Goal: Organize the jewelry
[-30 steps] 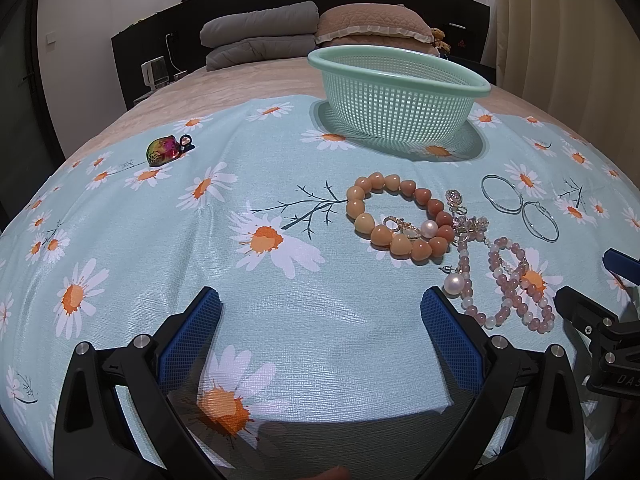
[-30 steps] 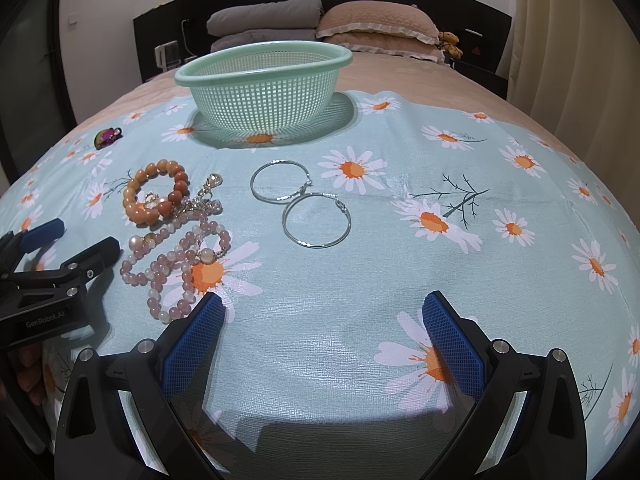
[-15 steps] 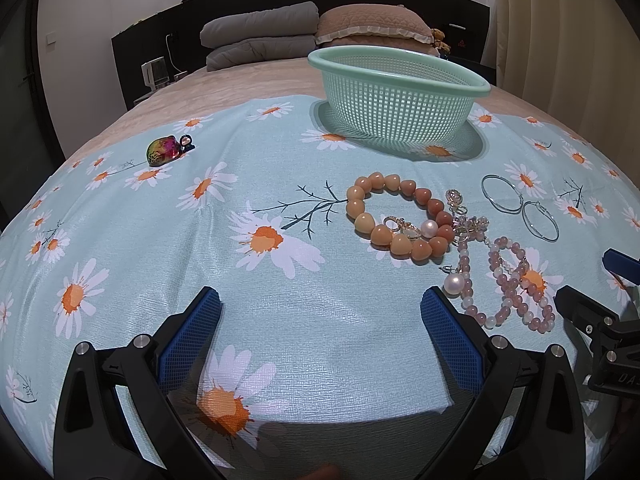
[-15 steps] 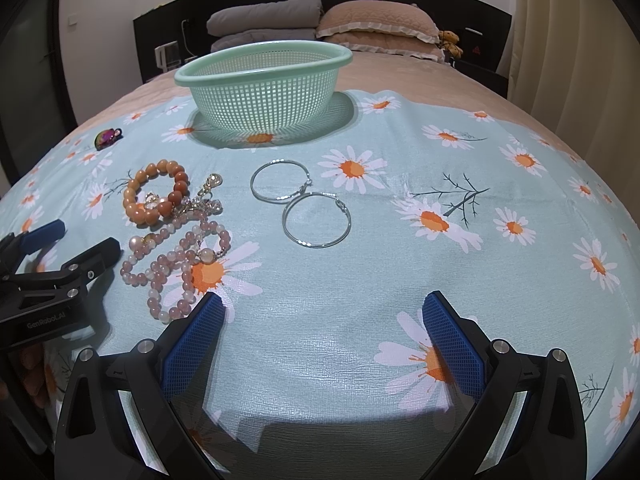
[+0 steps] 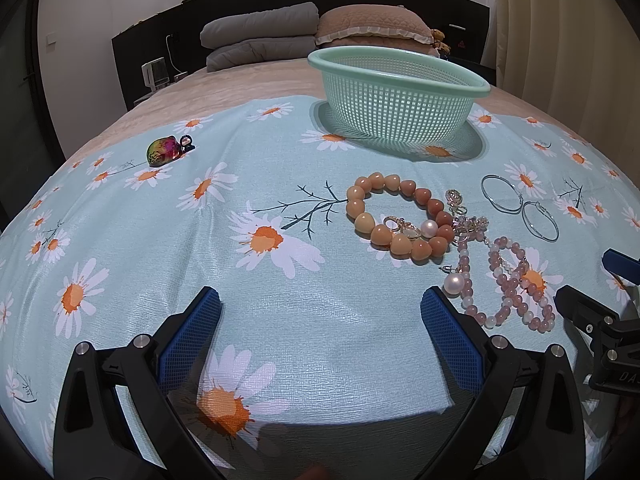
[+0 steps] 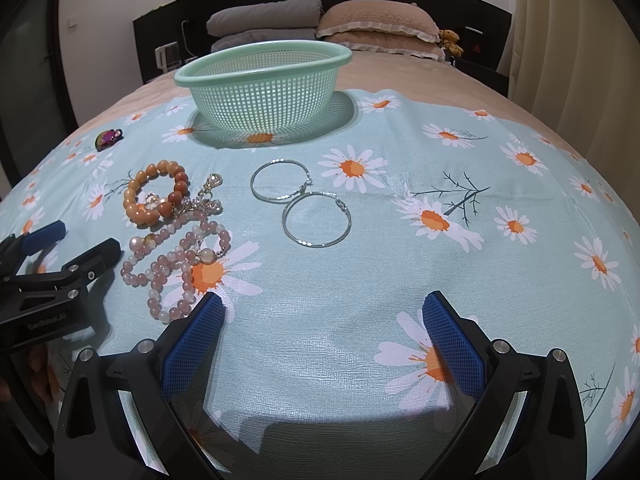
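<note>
Left wrist view first: my bed carries a daisy-print cloth [image 5: 280,168], and everything sits on it. Biggest piece out there is the green mesh basket [image 5: 396,100], upright at the far end of the cloth, beyond all the jewelry. My left tool [image 5: 320,320] hangs low over the near cloth, spread wide and released, nothing between its blue pads [image 5: 450,338]. The orange bead bracelet [image 5: 394,216] lies ahead and to the right of it, between the tool and the basket. Tangled against that bracelet's right side is the pink bead strand [image 5: 508,284], which trails back toward me and ends just beside my right pad. A loose pearl [image 5: 453,285] rests just off that pad's tip. Two silver hoop earrings [image 5: 520,208] overlap each other farther right. Way off to the left, well apart from the rest, sits a small iridescent charm [image 5: 162,152].

Over to the right wrist view: my right tool [image 6: 324,322] is also wide apart and holding nothing, low over the cloth. The hoops [image 6: 300,204] lie straight ahead of it, the basket [image 6: 264,84] beyond them. The pink strand [image 6: 176,256] reaches nearly to my left pad, and my left tool [image 6: 68,248] pokes in at the left edge beside those beads.
</note>
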Available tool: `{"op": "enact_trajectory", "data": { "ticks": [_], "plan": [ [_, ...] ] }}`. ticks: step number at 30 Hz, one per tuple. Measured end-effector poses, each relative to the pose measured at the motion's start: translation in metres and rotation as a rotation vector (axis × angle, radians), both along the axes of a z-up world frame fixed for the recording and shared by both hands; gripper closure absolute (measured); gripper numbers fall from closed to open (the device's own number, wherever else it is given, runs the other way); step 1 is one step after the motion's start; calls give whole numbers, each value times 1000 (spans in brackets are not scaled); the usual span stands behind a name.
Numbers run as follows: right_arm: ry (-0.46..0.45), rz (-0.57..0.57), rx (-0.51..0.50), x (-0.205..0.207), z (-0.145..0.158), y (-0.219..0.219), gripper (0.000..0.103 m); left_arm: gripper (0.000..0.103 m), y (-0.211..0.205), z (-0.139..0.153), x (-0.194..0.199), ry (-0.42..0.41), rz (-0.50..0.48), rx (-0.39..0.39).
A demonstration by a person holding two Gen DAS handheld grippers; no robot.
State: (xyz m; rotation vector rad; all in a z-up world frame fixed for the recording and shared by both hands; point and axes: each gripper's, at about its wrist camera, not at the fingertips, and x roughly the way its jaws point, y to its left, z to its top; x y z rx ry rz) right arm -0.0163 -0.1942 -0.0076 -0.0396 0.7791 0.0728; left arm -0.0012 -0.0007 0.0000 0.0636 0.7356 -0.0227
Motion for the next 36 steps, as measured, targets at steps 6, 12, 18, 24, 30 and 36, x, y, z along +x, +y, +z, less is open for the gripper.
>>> {"op": "enact_trajectory", "data": {
  "ticks": [6, 12, 18, 24, 30, 36],
  "plan": [
    [0, 0, 1, 0, 0, 0, 6, 4, 0, 0, 0, -1, 1, 3],
    [0, 0, 2, 0, 0, -1, 6, 4, -1, 2, -2, -3, 1, 5],
    [1, 0, 3, 0, 0, -1, 6, 4, 0, 1, 0, -3, 2, 8],
    [1, 0, 4, -1, 0, -1, 6, 4, 0, 1, 1, 0, 1, 3],
    [17, 14, 23, 5, 2, -2, 6, 4, 2, 2, 4, 11, -13, -6],
    [44, 48, 24, 15, 4, -1, 7, 5, -1, 2, 13, 32, -58, -4]
  ]
}}
